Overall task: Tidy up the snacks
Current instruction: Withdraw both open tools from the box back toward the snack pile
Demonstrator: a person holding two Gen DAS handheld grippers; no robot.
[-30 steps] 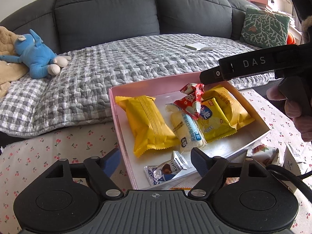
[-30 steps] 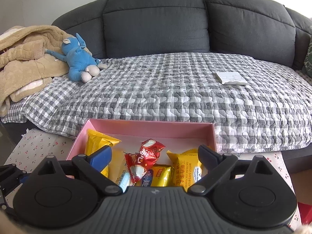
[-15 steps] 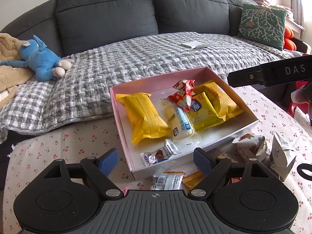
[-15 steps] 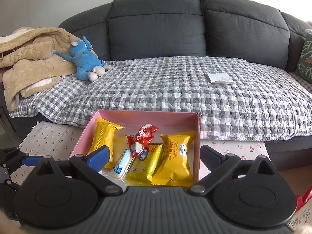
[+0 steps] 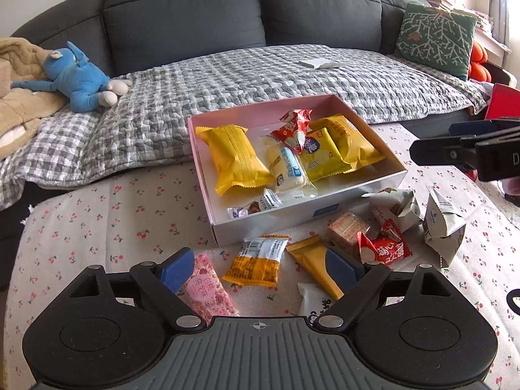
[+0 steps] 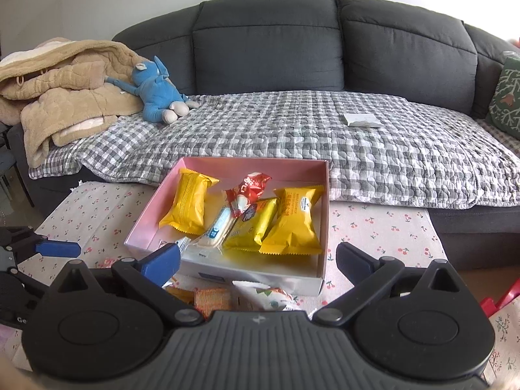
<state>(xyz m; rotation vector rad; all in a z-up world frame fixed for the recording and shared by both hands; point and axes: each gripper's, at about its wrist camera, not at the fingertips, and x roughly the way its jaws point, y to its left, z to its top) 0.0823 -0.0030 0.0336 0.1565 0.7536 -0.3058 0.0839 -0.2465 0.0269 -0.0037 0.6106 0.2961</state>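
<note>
A pink box on the cherry-print tablecloth holds several snacks: a yellow pack, a red packet, a white-blue bar, more yellow packs and a small foil sweet. Loose snacks lie in front of it: a pink packet, an orange-white packet, a wafer cube and a red packet. My left gripper hangs over them, jaws opening, nothing between them. My right gripper stands before the box, jaws opening and empty.
A crumpled grey carton and a white-green wrapper lie right of the box. Behind the table stands a dark sofa with a checked quilt, a blue plush toy, a beige blanket and a green cushion.
Both grippers have drawn back from the box, which now looks smaller and farther. The loose snacks in front of it came into view. Both pairs of jaws stand wider.
</note>
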